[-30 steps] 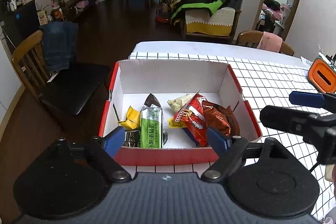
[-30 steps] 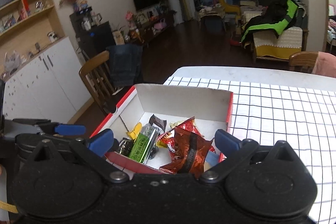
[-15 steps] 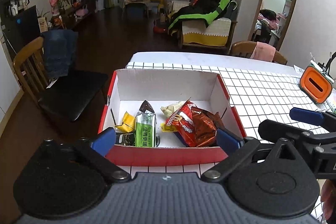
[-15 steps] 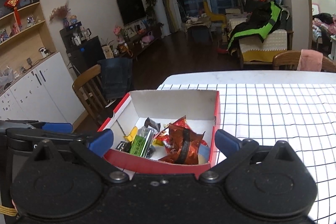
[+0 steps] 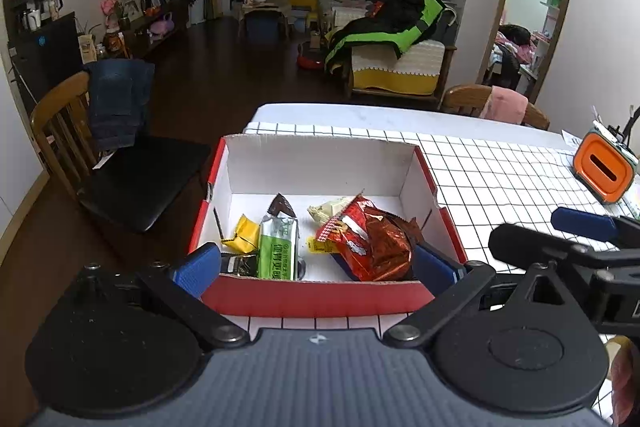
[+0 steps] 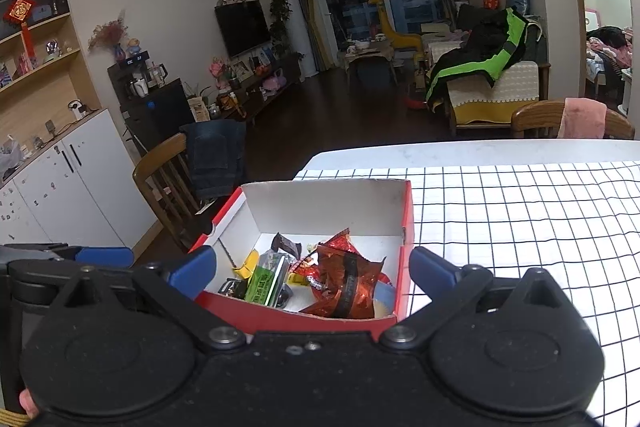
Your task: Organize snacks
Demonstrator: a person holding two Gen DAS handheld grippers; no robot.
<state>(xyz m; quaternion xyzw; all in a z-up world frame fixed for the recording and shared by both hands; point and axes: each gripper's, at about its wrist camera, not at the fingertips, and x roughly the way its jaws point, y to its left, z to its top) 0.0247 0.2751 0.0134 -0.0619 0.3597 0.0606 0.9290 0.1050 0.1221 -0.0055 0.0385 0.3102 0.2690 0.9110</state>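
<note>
Both tools are held just in front of the red box (image 5: 316, 297), which stands near the left edge of the table (image 5: 492, 171) with the checked cloth. The left tool (image 5: 316, 263) has its blue fingers wide apart and holds nothing; the right tool (image 6: 312, 269) is also spread wide and empty.

All the snacks lie inside the box, on its white floor. The red foil bag (image 5: 374, 241) is at the right side, crumpled and puffed. The green packet (image 5: 278, 251) lies in the middle, with a small yellow packet (image 5: 245, 239) just beside it on the left and a dark brown wrapper (image 5: 282, 207) behind.

I judge that these things are light and soft. The foil looks slippery and can crush, so a gentle pinch on the sealed edge seems safer than on the swollen middle. The green packet looks flatter and stiffer, so its long sides should give a good hold.
</note>
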